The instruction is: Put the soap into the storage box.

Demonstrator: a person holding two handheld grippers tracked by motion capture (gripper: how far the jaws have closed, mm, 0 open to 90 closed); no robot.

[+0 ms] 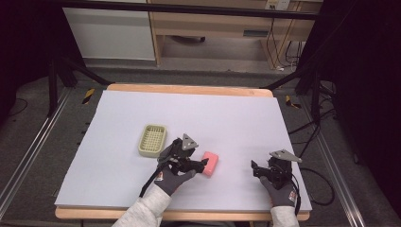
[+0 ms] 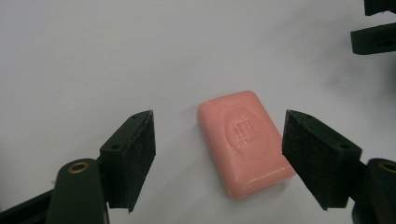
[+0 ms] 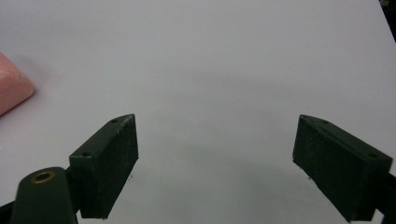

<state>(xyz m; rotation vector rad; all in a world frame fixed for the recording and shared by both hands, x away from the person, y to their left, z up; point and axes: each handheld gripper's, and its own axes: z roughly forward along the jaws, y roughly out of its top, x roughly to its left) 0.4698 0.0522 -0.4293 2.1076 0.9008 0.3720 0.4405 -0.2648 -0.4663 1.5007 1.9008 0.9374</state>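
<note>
A pink bar of soap [image 1: 210, 163] lies flat on the white sheet, just right of my left gripper [image 1: 199, 164]. In the left gripper view the soap [image 2: 243, 140] sits between the two black jaws, stamped face up, and my left gripper [image 2: 219, 158] is open around it. A clear gap shows at the left pad; the right pad stands close beside the soap's edge. My right gripper [image 1: 257, 169] rests near the front right of the table, open with nothing between its jaws [image 3: 215, 163]. The soap's corner [image 3: 11, 86] shows at the left edge of the right gripper view.
A pale yellow-green soap dish [image 1: 152, 139] with a ribbed bottom stands to the left of my left hand. The white sheet [image 1: 213, 113] covers a wooden table. Cables trail from both grippers toward the front edge. Furniture and a metal frame stand beyond the table.
</note>
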